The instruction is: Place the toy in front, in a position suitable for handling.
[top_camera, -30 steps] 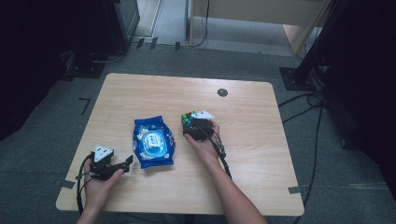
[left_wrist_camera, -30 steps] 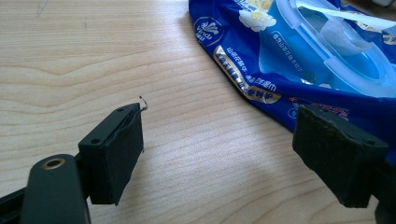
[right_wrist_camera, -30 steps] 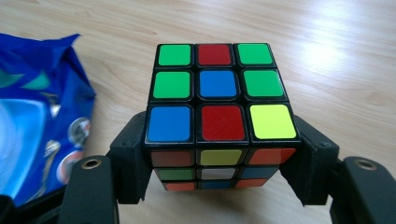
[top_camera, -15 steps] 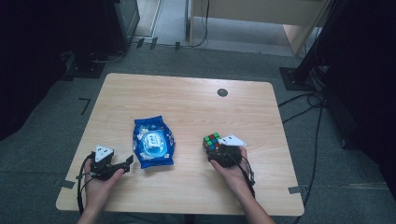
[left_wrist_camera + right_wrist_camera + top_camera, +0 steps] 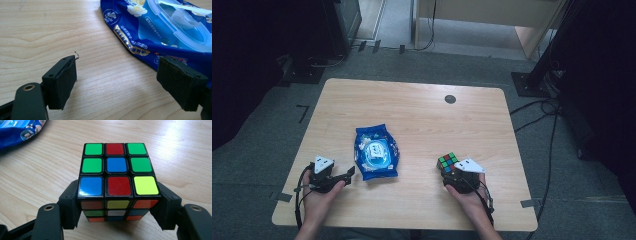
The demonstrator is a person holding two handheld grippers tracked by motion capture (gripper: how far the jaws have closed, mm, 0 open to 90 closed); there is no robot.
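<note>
Two claws: my right claw [image 5: 451,169] grips the cube [image 5: 117,177]; my left claw [image 5: 120,82] gapes, unloaded.
Cube bearing: twelve o'clock of my right hand, low on the surface [image 5: 422,120].
Wipes pack [image 5: 376,156]: nine o'clock of cube, nearer my left.

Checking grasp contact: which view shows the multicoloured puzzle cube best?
Right gripper view: the multicoloured puzzle cube sits large between the right gripper jaws, pads on both sides. High view shows it small, grip partly hidden.

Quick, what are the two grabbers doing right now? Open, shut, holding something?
Left gripper: open, nothing between its jaws, beside the blue wet-wipes pack.
Right gripper: shut on the Rubik's cube, on the table.
</note>
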